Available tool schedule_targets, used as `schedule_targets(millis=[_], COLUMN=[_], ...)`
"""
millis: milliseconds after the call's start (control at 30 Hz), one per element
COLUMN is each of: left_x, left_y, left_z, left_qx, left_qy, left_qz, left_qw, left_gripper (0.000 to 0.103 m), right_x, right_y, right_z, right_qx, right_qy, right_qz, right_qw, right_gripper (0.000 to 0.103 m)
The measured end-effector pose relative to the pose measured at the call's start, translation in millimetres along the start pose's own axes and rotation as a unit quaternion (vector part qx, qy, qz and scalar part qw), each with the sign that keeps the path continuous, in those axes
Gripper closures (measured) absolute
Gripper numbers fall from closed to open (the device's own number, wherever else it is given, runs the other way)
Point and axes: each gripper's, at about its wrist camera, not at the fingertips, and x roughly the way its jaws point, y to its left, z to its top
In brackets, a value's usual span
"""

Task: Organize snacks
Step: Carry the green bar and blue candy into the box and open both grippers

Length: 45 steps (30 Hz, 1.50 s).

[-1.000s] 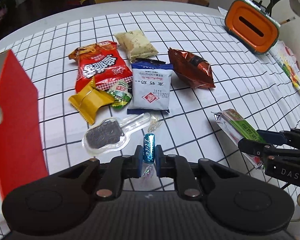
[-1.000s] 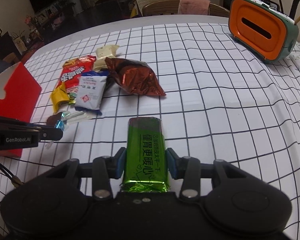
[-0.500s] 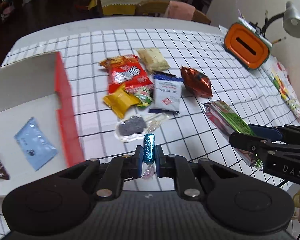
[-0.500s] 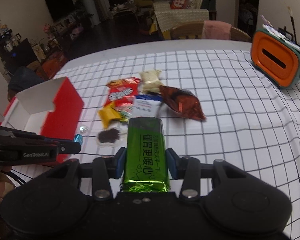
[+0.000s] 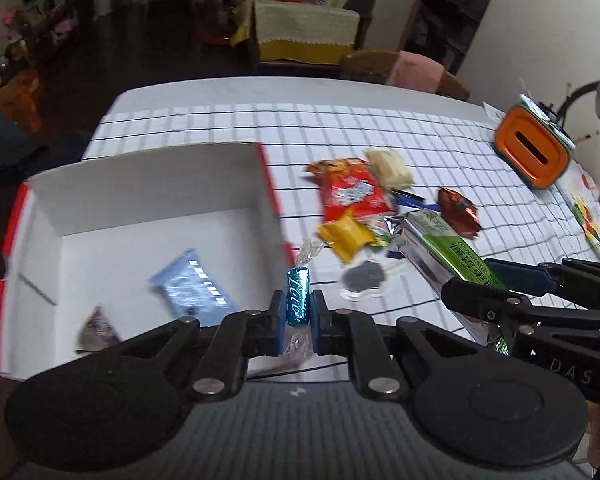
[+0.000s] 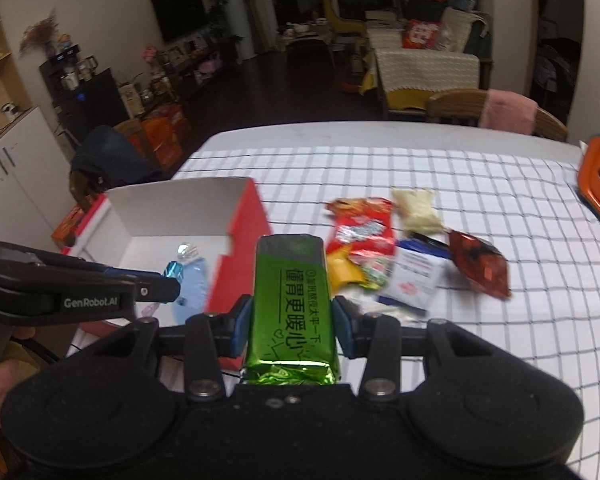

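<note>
White cloth ruled in black squares covers the table [image 5: 440, 136] below us. Next in size, our red box [image 5: 140, 200] with white walls sits open at the left, a pale blue packet [image 5: 192, 288] and a dark wrapped sweet [image 5: 98, 328] lying inside. Right of it we see the snack pile [image 5: 356, 200] loose on the cloth. Our right gripper [image 6: 292, 328] is clamped on the green foil bar [image 6: 290, 304], raised beside the box. Our left gripper [image 5: 298, 320] pinches the small blue candy [image 5: 298, 298] near the box's wall.
</note>
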Motion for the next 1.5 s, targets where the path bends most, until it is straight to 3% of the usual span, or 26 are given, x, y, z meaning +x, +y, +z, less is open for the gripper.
schedule_targets(millis=[400,867,1233,1500], left_x=[-14,18,49,51], left_y=[78,165,190,188], left_z=[-5,0,-4,-8], left_qx=[-0.021,-0.039,-0.028,-0.013], left_qy=[-0.005,0.03,0.068,0.071], left_qz=[0.038,0.084,0.093,0.091], left_qw=[0.999,0.9952,0.9929,0.9932], left_gripper=[0.091,0.091,0.091,0.091], right_x=[39,108,168,181], right_y=[71,132,157,160], right_z=[12,19,14,10], right_qx=[-0.034,-0.083,-0.112,-0.11], right_qy=[0.007,0.033,0.089,0.113], right_qz=[0.01,0.002,-0.005,-0.009], right_qw=[0.999,0.996,0.99,0.988], right_gripper=[0.062,0.062,0.062,0.062])
